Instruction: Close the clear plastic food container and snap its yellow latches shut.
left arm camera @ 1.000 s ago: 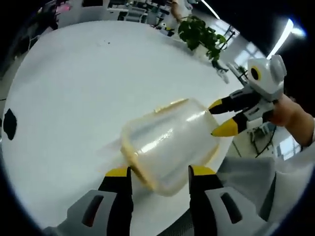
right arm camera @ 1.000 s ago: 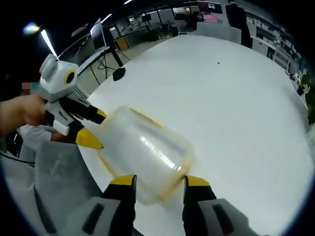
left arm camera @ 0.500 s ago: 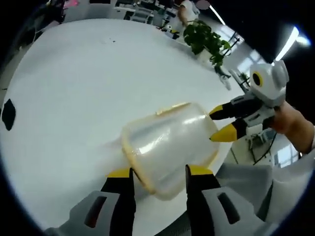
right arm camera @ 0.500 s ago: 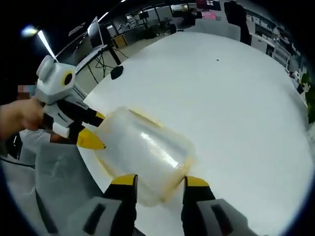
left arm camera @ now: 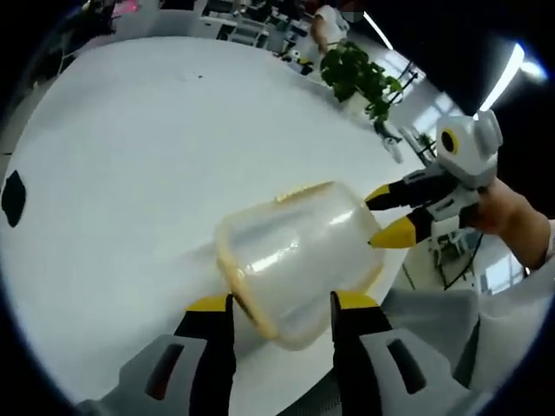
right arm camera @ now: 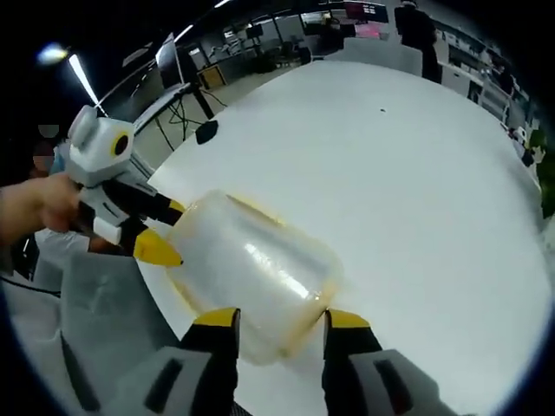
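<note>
Resting on the table [left arm camera: 130, 147], clear container [left arm camera: 299, 256] holds nothing.

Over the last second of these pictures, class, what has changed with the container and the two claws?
Almost nothing. The clear container stays at the edge of the white table, with the left claw at one end and the right claw at the other, both open around it. Only the views drift slightly with the hands. No latch visibly snapped, nothing taken hold of or let go.
</note>
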Motion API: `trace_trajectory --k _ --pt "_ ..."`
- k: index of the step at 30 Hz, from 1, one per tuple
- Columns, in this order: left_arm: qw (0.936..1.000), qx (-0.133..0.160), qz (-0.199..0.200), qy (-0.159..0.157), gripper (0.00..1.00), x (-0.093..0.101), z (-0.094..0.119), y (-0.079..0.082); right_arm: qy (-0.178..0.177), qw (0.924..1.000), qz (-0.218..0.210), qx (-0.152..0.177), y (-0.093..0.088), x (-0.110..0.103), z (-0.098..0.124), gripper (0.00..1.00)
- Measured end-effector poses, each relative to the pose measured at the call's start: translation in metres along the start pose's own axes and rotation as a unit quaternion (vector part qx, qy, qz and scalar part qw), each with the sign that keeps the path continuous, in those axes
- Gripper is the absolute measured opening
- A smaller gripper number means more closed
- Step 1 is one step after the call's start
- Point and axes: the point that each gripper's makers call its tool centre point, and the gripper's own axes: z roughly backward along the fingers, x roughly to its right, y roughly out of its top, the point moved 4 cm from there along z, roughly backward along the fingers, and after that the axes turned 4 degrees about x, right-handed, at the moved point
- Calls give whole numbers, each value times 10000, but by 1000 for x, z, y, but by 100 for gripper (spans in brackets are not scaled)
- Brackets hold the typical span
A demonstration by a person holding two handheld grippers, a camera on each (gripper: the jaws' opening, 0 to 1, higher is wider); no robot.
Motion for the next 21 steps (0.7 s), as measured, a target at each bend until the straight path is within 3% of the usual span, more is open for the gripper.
trace_trajectory --k 4,8,11,15,17,18,21 --pt "9998 83 -154 -33 45 -2 4 2 31 9999 104 -80 -3 1 4 35" --pt "9977 227 -631 -101 50 -4 13 10 46 9997 245 31 1 5 14 37" --pt "9906 281 -1328 -162 54 -2 20 16 310 9960 818 164 7 6 19 40" --pt "9754 262 -2161 -360 54 6 24 24 534 9903 1241 336 12 5 22 42" --pt "9645 269 -2593 -433 57 11 24 28 683 9822 1698 421 16 -1 24 46" --pt "9547 193 -2923 -526 58 16 24 28 777 9769 1952 389 16 -5 24 47" --pt "9448 142 -3202 -684 58 24 23 30 877 9608 2606 365 18 -13 25 44"
